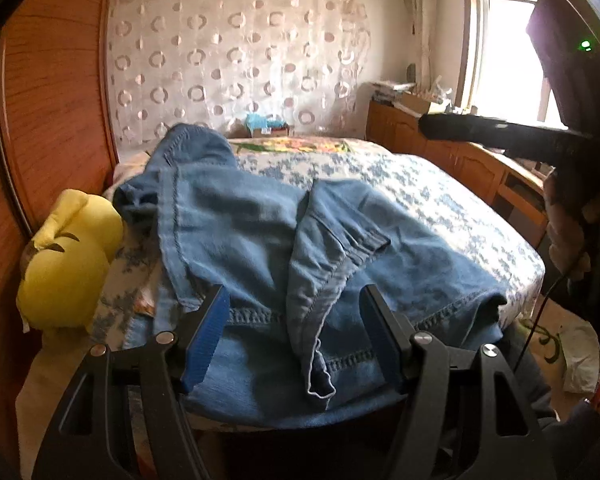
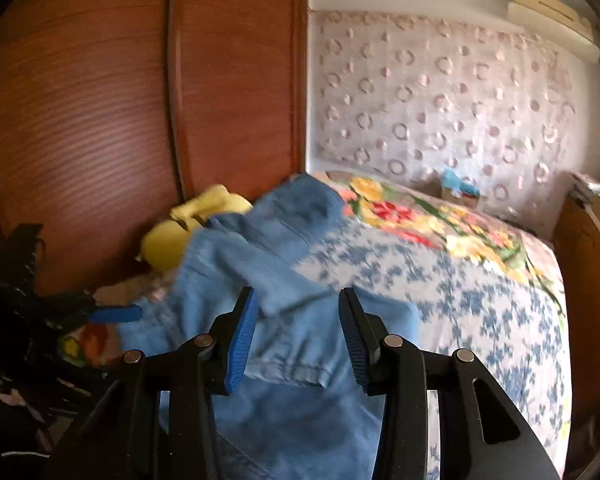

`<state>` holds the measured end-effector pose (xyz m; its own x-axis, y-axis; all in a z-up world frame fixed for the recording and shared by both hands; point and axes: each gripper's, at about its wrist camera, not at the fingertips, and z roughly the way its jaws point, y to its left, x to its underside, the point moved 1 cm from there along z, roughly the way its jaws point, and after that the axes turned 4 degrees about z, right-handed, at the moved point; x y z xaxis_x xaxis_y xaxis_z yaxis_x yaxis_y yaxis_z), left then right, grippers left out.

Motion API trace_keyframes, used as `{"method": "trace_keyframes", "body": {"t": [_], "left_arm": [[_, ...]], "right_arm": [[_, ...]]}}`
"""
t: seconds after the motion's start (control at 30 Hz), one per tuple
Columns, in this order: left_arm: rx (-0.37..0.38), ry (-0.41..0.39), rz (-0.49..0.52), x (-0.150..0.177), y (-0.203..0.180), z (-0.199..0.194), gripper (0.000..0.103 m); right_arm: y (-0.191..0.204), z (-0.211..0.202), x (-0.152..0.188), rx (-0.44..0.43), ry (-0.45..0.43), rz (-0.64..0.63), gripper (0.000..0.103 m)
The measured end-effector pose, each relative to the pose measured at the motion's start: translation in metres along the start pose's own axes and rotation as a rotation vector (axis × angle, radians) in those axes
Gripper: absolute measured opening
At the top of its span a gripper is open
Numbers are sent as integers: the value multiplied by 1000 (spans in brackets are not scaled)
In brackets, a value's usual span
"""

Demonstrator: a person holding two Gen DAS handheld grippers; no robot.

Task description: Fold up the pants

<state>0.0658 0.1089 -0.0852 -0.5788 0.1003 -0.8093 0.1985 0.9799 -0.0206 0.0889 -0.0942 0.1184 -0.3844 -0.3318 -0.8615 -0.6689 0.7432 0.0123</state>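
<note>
Pants (image 1: 260, 240) are dumped in a rumpled heap on the bed (image 1: 440, 200), right ahead of both my jaws. Left gripper (image 1: 296, 320) and right gripper (image 2: 296, 320) both gape wide, holding nothing, probably so I can pick an edge to flatten first.

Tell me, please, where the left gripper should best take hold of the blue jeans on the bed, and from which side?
Probably the stitched waistband of the jeans, coming from the near bed edge. That thick band lies straight across just ahead of the open left gripper, and it looks firmer than the loose flap draped over it, which would likely slide.
</note>
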Motion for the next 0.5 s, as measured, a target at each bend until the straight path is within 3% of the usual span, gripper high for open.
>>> {"method": "trace_keyframes", "body": {"t": [0.2,0.4,0.5], "left_arm": [[16,45,-11,14,-4,16,67],[70,66,2,24,-9,24,43],[83,86,-2,26,-10,35,37]], "right_arm": [[-3,41,16,-13,92,78,43],[3,63,24,-40,163,125,43],[4,75,28,-51,207,143,43]]}}
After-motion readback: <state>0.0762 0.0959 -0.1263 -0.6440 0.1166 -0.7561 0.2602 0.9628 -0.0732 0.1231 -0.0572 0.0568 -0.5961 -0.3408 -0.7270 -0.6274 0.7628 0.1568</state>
